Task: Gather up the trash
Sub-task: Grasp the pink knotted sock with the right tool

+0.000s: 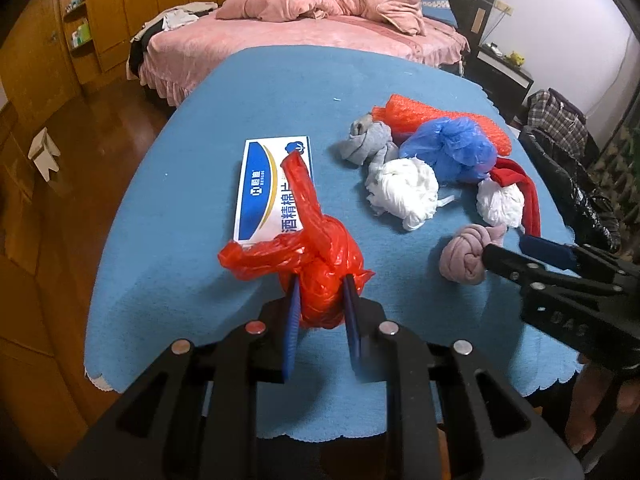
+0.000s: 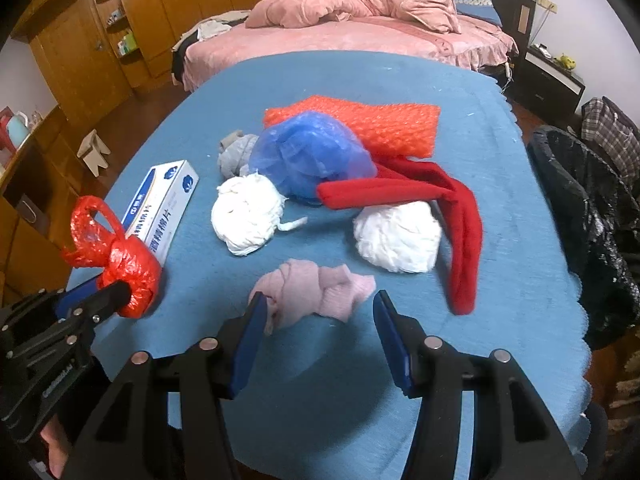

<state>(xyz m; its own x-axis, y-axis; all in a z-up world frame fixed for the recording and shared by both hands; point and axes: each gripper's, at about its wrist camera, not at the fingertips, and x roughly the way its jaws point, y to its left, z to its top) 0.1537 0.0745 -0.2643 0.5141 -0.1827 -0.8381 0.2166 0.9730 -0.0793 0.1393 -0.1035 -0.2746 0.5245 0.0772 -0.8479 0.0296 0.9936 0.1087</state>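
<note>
My left gripper [image 1: 322,280] is shut on a knotted red plastic bag [image 1: 332,248], held just above the blue tablecloth [image 1: 180,220] in front of a white-and-blue box [image 1: 264,184]. The right wrist view shows the same red bag [image 2: 128,268] in the left gripper [image 2: 108,292] at the lower left. My right gripper [image 2: 320,300] stands open, its blue pads either side of a knotted pink sock [image 2: 316,288] without touching it. Behind that lie two white wads [image 2: 248,216] [image 2: 396,236], a blue plastic bag [image 2: 312,160], a red sock [image 2: 460,232], orange bubble wrap [image 2: 380,128] and a grey sock [image 2: 236,152].
A black trash bag [image 2: 592,220] hangs open beyond the table's right edge. A pink bed [image 2: 340,36] stands behind the table, and wooden wardrobes [image 2: 80,52] line the left wall. A small white stool [image 2: 94,152] sits on the floor at the left.
</note>
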